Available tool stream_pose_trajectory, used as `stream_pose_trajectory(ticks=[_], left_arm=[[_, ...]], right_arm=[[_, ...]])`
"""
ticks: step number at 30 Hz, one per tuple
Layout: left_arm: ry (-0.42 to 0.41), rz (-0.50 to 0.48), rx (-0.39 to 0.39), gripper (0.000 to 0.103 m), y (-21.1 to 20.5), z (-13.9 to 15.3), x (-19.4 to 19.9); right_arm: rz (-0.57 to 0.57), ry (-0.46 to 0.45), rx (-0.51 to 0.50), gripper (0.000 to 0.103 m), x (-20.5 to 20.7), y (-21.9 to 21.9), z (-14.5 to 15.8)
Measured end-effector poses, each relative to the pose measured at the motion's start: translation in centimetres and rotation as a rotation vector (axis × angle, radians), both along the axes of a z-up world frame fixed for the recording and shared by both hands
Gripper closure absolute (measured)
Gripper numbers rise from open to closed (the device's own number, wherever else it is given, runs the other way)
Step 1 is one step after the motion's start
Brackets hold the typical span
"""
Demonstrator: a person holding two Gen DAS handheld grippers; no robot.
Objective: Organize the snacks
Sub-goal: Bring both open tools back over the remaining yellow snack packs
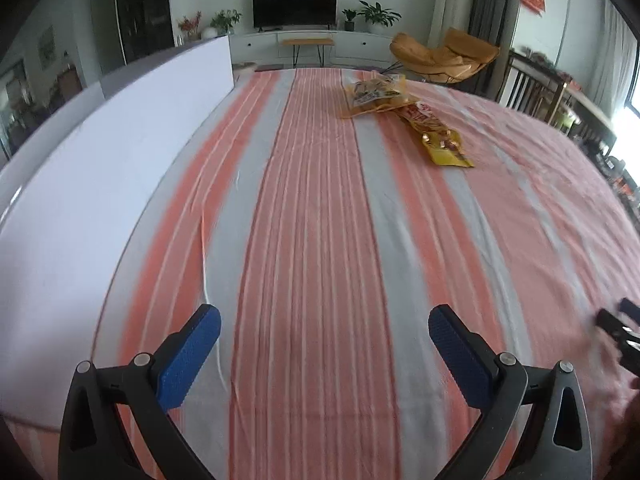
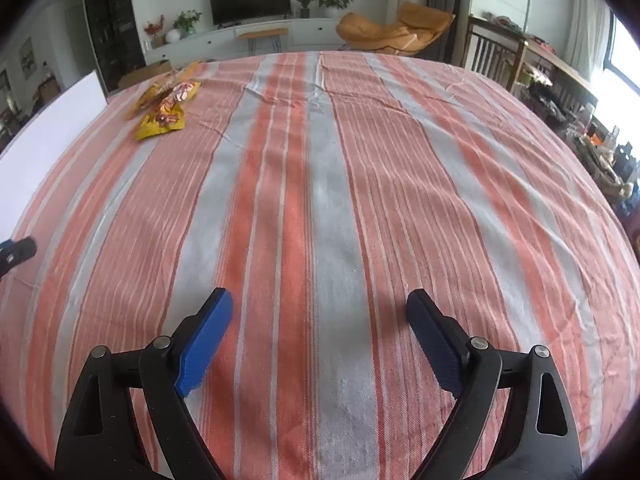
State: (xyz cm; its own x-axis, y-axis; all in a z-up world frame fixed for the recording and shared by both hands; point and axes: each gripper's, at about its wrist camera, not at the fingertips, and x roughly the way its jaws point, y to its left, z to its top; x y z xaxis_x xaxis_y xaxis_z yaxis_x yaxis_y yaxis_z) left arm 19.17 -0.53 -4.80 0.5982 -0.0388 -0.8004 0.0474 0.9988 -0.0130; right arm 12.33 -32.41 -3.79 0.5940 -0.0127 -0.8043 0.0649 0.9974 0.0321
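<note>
Currently, your left gripper [image 1: 324, 344] hangs tilted down over the striped cloth [image 1: 312, 208], its blue pads [image 1: 190, 360] spread wide apart with only bare fabric between them. Your right gripper [image 2: 320, 338] takes the same attitude over the cloth, its pads [image 2: 206, 344] likewise well separated and clamping nothing. Note that neither tool touches a snack. Locate the snack packets at the far end of the cloth: in the left wrist view, an orange-yellow packet [image 1: 376, 94] lies farthest away, and a yellow-and-red packet [image 1: 436, 136] lies nearer, its far end overlapping the first. In the right wrist view the same cluster appears at the upper left, with the yellow-and-red packet [image 2: 166, 116] at the near side of the pile. Both grippers stand well apart from this pile. A white board [image 1: 100, 168] stands upright along the left edge of the cloth. Observe that the tip of the right gripper shows, blurred, at the right margin of the left wrist view, and the tip of the left gripper shows at the left margin of the right wrist view; the two tools sit side by side. Beyond the cloth you see a television [image 1: 294, 6] on a low white cabinet [image 1: 352, 42] and an orange chair [image 1: 440, 56].
</note>
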Motion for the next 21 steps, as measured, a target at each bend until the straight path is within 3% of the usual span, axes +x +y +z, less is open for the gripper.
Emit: stream_pose_trajectory(ticks=[3, 7, 21], left_arm=[[0.027, -0.020, 0.051, 0.000, 0.0, -1.1, 1.2], [0.025, -0.008, 0.006, 0.000, 0.6, -1.2, 1.4], [0.025, -0.007, 0.012, 0.000, 0.4, -1.3, 1.5]], right_arm=[[0.000, 0.000, -0.001, 0.012, -0.2, 0.1, -0.4], [0.000, 0.000, -0.002, 0.012, -0.1, 0.1, -0.4], [-0.001, 0.001, -0.006, 0.011, -0.3, 0.4, -0.6]])
